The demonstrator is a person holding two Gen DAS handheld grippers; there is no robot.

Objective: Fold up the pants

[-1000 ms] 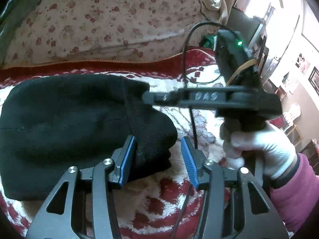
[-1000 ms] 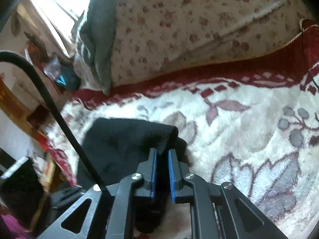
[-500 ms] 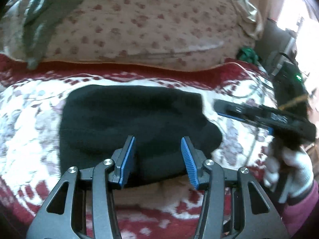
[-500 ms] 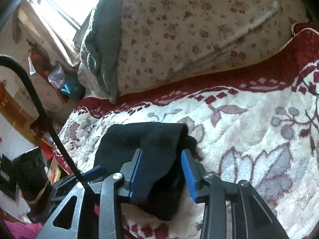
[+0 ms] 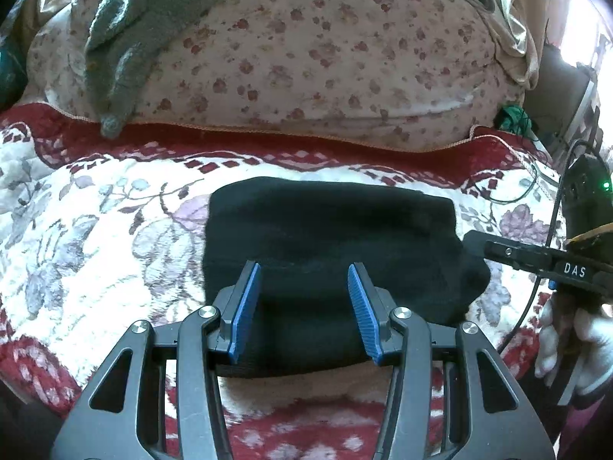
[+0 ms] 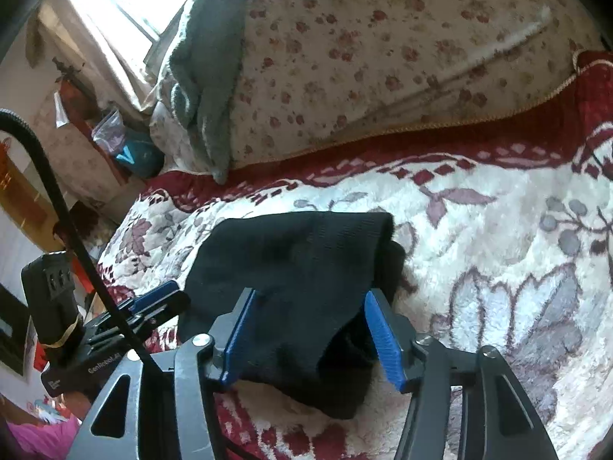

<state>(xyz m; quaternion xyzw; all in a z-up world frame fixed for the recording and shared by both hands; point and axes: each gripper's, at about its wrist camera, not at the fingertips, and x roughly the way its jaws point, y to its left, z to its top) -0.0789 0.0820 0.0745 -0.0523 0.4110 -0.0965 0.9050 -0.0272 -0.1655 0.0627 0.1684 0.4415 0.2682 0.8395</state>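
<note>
Ahead of both grippers we see a large floral pillow (image 5: 325, 57), with a grey-green towel (image 5: 126, 38) draped over the end beyond the left gripper. Beneath our grippers spreads a cream and red floral blanket (image 5: 95, 230), its red border running just below the pillow. On it lie the black pants (image 5: 329, 230), folded into a compact bundle directly in front of the left gripper (image 5: 304, 306). That gripper's blue pads stand spread, framing the near edge of the bundle without pinching it. The right gripper (image 6: 312, 337) has just been opening; its jaws now stand apart, with the ribbed end of the pants (image 6: 306, 268) lying loose between them and no pad pressing the cloth. From the left wrist view, the right gripper (image 5: 482, 245) sits just beside the bundle's right end, held by a hand in a white glove (image 5: 574, 345)
</note>
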